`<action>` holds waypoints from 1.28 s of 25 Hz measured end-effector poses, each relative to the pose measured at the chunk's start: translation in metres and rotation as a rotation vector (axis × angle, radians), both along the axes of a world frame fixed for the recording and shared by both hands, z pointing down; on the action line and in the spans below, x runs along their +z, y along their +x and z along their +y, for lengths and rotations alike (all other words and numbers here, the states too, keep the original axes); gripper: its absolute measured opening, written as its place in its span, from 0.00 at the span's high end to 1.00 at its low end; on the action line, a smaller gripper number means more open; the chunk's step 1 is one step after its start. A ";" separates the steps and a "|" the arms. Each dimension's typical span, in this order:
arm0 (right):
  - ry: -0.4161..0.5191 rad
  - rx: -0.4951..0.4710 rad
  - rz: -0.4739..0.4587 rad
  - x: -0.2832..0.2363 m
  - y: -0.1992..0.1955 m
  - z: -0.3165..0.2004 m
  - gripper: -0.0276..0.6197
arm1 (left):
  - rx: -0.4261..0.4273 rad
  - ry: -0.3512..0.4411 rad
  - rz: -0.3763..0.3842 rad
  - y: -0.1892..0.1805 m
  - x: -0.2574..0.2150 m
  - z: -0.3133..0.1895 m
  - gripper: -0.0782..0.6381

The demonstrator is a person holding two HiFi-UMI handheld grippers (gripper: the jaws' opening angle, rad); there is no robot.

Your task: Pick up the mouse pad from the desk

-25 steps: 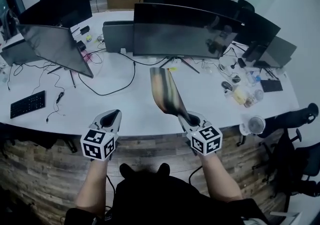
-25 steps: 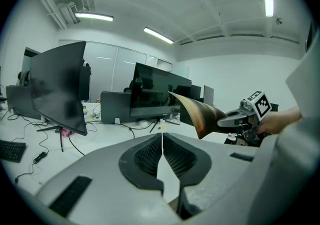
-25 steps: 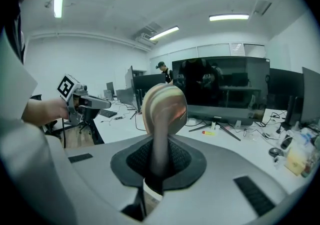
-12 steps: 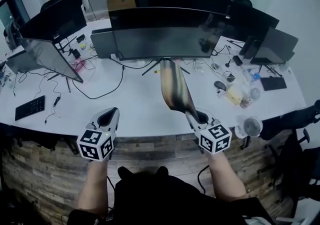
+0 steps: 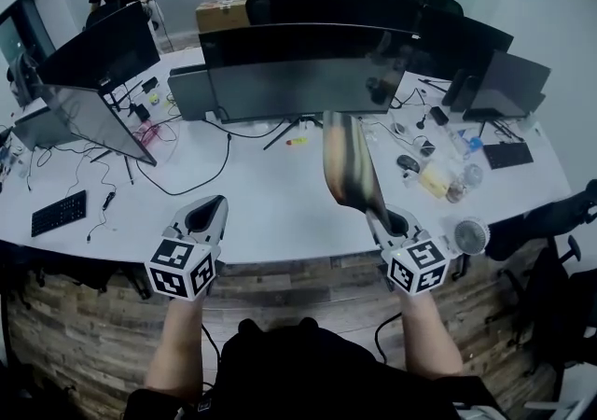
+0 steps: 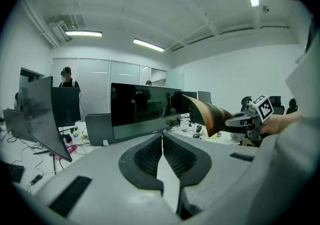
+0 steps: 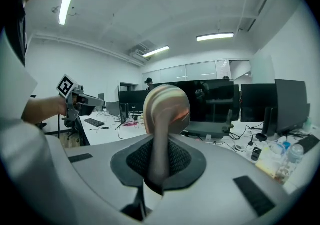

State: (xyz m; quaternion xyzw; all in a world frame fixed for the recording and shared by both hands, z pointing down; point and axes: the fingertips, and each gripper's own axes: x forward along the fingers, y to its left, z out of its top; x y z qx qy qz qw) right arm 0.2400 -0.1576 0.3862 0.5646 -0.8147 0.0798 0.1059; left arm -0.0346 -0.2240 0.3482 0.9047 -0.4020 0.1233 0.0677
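Pad (image 5: 347, 161) is off the table (image 5: 270, 203) and in the right gripper (image 5: 381, 215), whose jaws are clenched on its near edge. From the jaws it rises up and forward as a bowed sheet, its far end curled over. In the right gripper view it fills the slot between the two jaw pads and stands straight up out of them, with no part of it touching the table below.

Against a second ago, the right gripper and the pad sit further to the right in the head view and nearer the table's front edge. The pad now hangs over the bare strip in front of the monitors (image 5: 308, 68), not over the middle of the table. The grip looks the same: same edge pinched, same upright curl, no slip to be seen. The left gripper (image 5: 207, 215) has kept its place low at the table's edge. Its jaws are closed together with nothing between them, and the pad lies well off to their right.

By my reading the lift itself is done. What remains is to hold the pinch, since the sheet is floppy and held by one edge only.
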 end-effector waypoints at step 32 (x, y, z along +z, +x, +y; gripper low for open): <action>0.049 -0.072 0.005 -0.026 -0.105 -0.028 0.91 | -0.091 0.027 0.030 -0.103 0.016 -0.037 0.87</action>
